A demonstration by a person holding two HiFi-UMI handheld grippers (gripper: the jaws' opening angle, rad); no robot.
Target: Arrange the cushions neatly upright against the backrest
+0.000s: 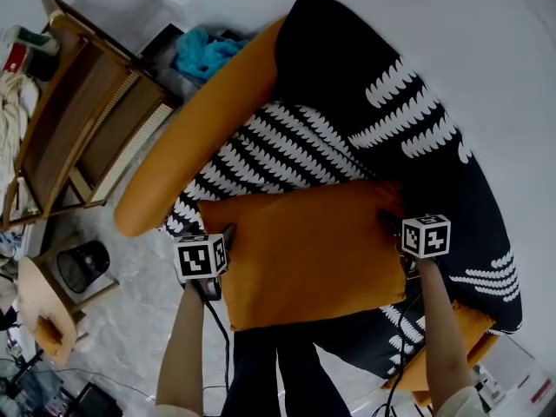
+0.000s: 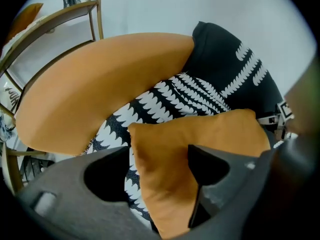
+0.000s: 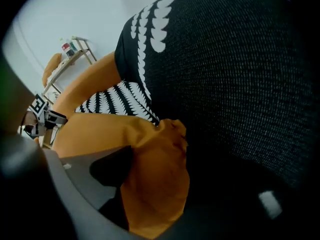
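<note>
Fingers (image 2: pixel 207 166) of the left gripper (image 2: pixel 157 151) stand spread wide and released, with the left edge of the orange cushion (image 2: pixel 200 134) lying in the gap between them. One finger overlaps the cushion's near face, and the other sits just beside its edge, over the black leaf-print cover (image 2: pixel 175 96). The right gripper (image 3: pixel 165 169) is likewise released: its one clearly visible finger (image 3: pixel 112 171) sits on the near side of the cushion's bunched right corner, and the other is lost in shadow against the dark fabric. From the head view, the cushion (image 1: pixel 308 250) stretches from the left gripper (image 1: pixel 228 233) across to the right gripper (image 1: pixel 388 220), its broad face turned up toward the camera. It rests on the cover (image 1: pixel 295 146), which spreads beyond both sets of fingers and bulges up high past the right ones. The curved orange backrest (image 1: pixel 195 120) runs beyond and to the outside of the left fingers, apart from the cushion, with a band of white leaf print showing between them. Farther out past the left fingers, a wooden rack (image 1: pixel 78 129) stands on the floor, and a blue cloth (image 1: pixel 204 50) lies behind the backrest. Whether the cushion leans on anything behind it cannot be told.
</note>
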